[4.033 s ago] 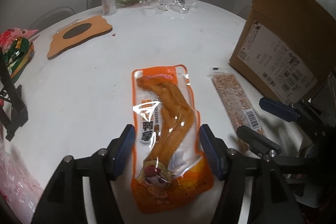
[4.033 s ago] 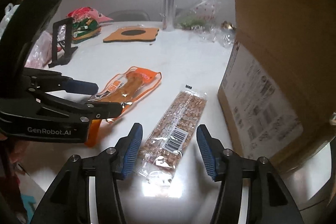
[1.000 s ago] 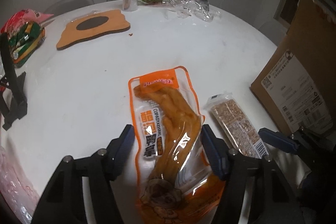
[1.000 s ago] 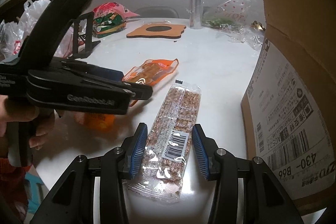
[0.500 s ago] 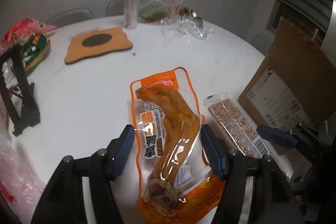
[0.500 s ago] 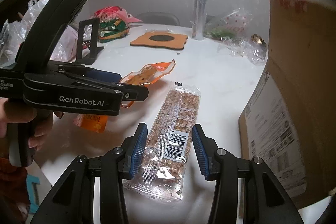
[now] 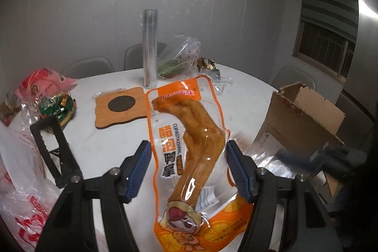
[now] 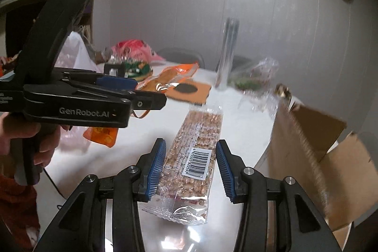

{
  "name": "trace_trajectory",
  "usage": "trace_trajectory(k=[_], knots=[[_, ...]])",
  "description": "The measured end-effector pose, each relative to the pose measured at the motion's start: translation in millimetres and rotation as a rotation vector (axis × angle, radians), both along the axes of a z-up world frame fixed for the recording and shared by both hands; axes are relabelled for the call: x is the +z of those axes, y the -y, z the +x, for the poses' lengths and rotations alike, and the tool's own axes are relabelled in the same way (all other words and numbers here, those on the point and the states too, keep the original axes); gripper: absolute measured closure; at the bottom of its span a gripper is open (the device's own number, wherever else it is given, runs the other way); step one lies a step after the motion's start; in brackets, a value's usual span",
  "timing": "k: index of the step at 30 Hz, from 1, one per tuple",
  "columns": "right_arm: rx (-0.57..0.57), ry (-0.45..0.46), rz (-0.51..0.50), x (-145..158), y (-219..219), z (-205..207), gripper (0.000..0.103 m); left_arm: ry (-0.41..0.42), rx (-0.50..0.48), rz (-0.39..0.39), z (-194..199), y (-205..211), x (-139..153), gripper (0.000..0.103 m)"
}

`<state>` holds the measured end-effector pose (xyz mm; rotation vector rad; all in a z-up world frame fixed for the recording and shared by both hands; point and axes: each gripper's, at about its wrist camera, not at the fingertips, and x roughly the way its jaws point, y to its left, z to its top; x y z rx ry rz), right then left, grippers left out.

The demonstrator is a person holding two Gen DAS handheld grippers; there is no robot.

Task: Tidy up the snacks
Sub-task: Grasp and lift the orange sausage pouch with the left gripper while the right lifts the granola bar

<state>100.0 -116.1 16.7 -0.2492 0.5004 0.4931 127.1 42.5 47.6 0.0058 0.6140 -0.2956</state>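
Left gripper (image 7: pixel 186 171) astride pouch (image 7: pixel 189 152) (lifted)

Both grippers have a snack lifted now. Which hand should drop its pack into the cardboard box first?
Right, probably. The right gripper, closing on the peanut bar, has the cardboard box open right beside it. The left gripper with the orange pouch sits farther off, with the right gripper between it and the box.
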Motion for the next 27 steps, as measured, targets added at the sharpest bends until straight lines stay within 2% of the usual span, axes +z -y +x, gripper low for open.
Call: trace_trajectory(k=[1, 2, 6, 8, 10, 11, 13, 15, 17, 21, 24, 27], knots=[[0.006, -0.016, -0.016, -3, -4, 3, 0.088, -0.008, -0.002, -0.001, 1, -1, -3, 0.041], [0.012, -0.034, -0.039, -9, -9, 5, 0.095, -0.017, 0.001, -0.003, 0, -1, -7, 0.041], [0.043, -0.232, -0.039, -65, -21, 27, 0.094, -0.067, 0.014, -0.006, 6, -9, -32, 0.041], [0.025, -0.272, -0.004, -81, -18, 34, 0.094, -0.084, 0.022, -0.006, 10, -14, -41, 0.041], [0.011, -0.308, 0.043, -90, -14, 37, 0.088, -0.092, 0.032, -0.007, 12, -21, -47, 0.041], [0.012, -0.312, 0.053, -91, -14, 36, 0.084, -0.095, 0.033, -0.008, 12, -23, -48, 0.041], [0.025, -0.301, 0.075, -89, -17, 30, 0.060, -0.098, 0.037, -0.007, 12, -26, -52, 0.041], [0.046, -0.294, 0.068, -87, -27, 25, 0.044, -0.101, 0.042, -0.008, 11, -30, -55, 0.041], [0.041, -0.254, 0.015, -90, -42, 27, 0.043, -0.108, 0.046, -0.008, 11, -35, -59, 0.041], [0.051, -0.324, -0.038, -109, -57, 46, 0.044, -0.124, 0.050, -0.009, 11, -41, -68, 0.041], [0.046, -0.320, -0.083, -118, -63, 49, 0.055, -0.132, 0.052, -0.014, 11, -44, -73, 0.041], [0.046, -0.312, -0.097, -120, -66, 49, 0.061, -0.134, 0.051, -0.016, 11, -46, -75, 0.041]])
